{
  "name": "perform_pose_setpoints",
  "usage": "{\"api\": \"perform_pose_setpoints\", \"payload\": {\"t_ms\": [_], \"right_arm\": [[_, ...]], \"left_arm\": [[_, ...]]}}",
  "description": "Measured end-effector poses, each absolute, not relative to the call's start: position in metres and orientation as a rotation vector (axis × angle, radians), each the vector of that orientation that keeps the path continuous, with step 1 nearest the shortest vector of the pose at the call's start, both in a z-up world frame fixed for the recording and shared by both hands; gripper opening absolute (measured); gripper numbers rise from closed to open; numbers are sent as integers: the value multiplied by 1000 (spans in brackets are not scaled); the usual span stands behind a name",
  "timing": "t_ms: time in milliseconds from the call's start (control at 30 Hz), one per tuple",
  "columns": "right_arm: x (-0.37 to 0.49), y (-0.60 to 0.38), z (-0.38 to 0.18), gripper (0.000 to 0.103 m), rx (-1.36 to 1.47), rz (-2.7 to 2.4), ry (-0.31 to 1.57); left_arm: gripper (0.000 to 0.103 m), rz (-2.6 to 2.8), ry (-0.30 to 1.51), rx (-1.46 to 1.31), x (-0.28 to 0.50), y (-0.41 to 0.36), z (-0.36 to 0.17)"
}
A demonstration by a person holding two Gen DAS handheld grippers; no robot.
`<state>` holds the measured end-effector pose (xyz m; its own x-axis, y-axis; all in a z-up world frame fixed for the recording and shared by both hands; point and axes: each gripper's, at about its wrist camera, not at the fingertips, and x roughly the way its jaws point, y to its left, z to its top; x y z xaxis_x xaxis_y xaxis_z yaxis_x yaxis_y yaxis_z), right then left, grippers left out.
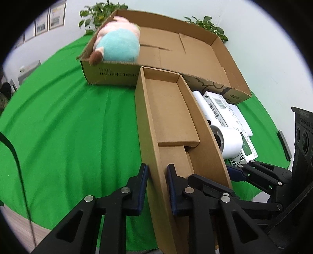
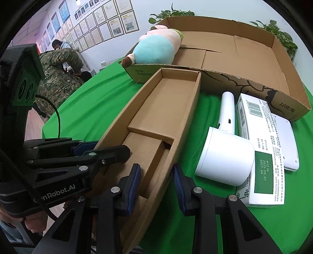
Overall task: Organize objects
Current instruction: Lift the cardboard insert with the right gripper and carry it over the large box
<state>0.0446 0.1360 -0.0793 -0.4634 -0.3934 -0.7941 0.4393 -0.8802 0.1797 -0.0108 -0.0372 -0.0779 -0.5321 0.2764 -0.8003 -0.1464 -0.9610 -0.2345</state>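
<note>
A long narrow open cardboard box (image 1: 170,117) (image 2: 162,109) lies on the green cloth, its far end against a large shallow cardboard box (image 1: 187,50) (image 2: 234,56). My left gripper (image 1: 156,185) straddles the narrow box's left wall, fingers close to it on both sides. My right gripper (image 2: 156,185) straddles its right wall with a small gap on each side. A pink and turquoise plush toy (image 1: 117,45) (image 2: 158,48) lies in the large box's left corner. A white hair dryer (image 2: 225,148) (image 1: 225,136), a white labelled carton (image 2: 256,148) and a flat white device (image 2: 287,140) lie right of the narrow box.
The green cloth (image 1: 68,127) covers a table; its front edge and wooden floor show at lower left. Potted plants (image 1: 101,13) stand behind the large box. People (image 2: 60,62) sit at far left by a wall of framed papers.
</note>
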Motion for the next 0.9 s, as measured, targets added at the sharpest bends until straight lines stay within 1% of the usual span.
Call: {"api": "perform_pose_setpoints", "payload": {"t_ms": [333, 600, 900], "right_arm": [[62, 149, -36, 30, 1019, -2459, 18], [54, 171, 2, 29, 882, -2575, -49], [14, 189, 36, 28, 801, -2664, -78]], "left_arm": [[18, 2681, -118, -1129, -1, -28, -23], [18, 2701, -57, -972, -27, -7, 10], [17, 2701, -42, -848, -70, 5, 39]]}}
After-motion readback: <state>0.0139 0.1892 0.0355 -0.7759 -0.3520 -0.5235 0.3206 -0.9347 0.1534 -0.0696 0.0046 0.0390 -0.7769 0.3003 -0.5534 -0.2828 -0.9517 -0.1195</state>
